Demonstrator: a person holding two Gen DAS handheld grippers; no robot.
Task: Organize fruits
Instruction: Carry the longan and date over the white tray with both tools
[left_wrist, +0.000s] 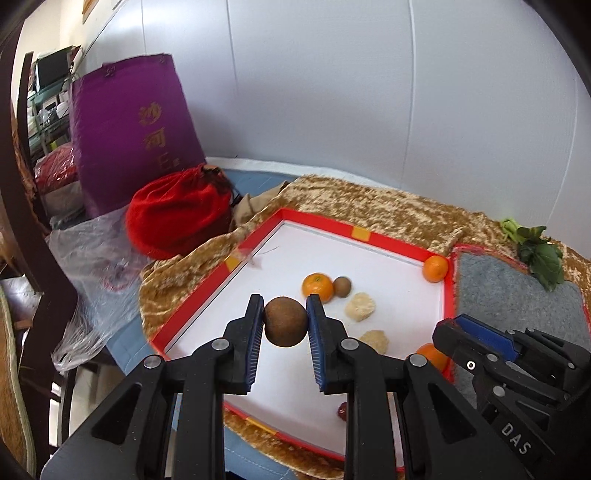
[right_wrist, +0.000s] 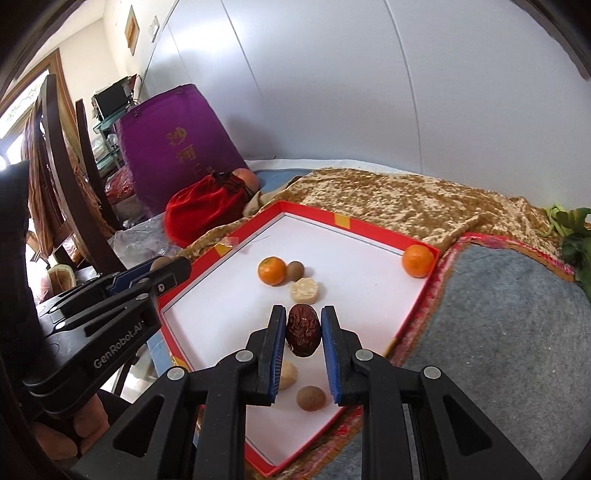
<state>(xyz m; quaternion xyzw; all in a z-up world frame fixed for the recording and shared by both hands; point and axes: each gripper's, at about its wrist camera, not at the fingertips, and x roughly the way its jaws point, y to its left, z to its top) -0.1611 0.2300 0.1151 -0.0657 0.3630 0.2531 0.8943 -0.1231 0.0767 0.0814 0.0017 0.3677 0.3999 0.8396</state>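
Left gripper (left_wrist: 285, 322) clamps a round brown fruit (left_wrist: 285, 321); right gripper (right_wrist: 303, 335) pinches a wrinkled red date (right_wrist: 303, 335); lower each beside matching fruit in the red-rimmed white tray (left_wrist: 447, 295)

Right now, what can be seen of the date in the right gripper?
The date is dark reddish-brown, oval, with glossy, wrinkled skin. It stands roughly upright, long axis vertical, between the right gripper's blue pads, which press its two sides. It appears lifted above the white floor of the red-rimmed tray, in front of a pale round piece. Its underside is hidden.
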